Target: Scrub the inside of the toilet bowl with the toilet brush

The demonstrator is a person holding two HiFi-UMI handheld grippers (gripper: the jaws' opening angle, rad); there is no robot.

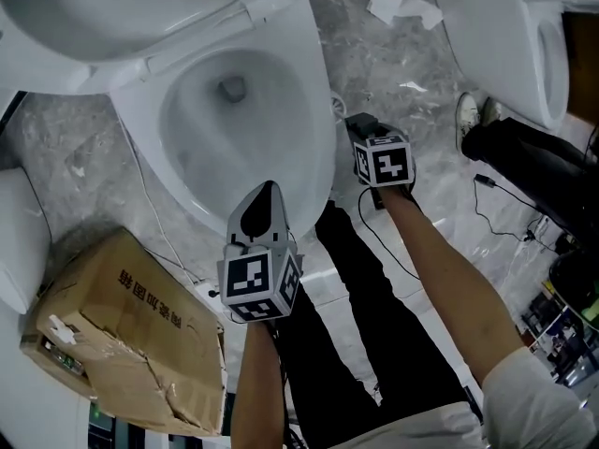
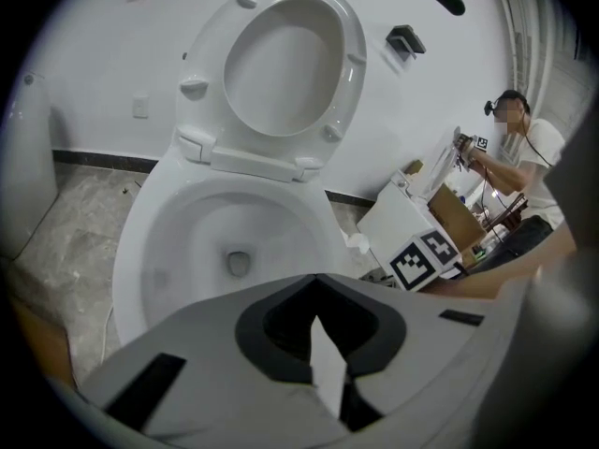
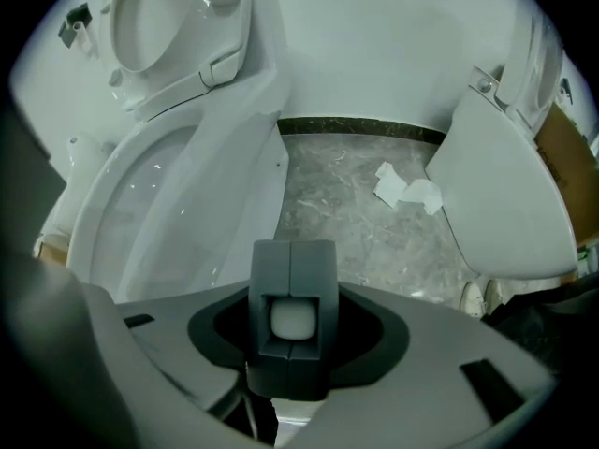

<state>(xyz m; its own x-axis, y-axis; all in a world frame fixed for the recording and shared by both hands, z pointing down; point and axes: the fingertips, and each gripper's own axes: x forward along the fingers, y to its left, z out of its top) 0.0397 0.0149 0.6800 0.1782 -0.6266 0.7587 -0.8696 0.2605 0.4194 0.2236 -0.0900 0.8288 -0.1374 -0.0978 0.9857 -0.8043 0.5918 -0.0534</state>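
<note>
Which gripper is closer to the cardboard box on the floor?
Left. The left gripper hangs at the toilet's front rim beside the cardboard box; the right gripper is beyond the leg.

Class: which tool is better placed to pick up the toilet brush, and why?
Right, probably. The right tool points straight down over the grey brush holder beside the toilet bowl. The left tool sits at the bowl's front rim, away from it.
</note>
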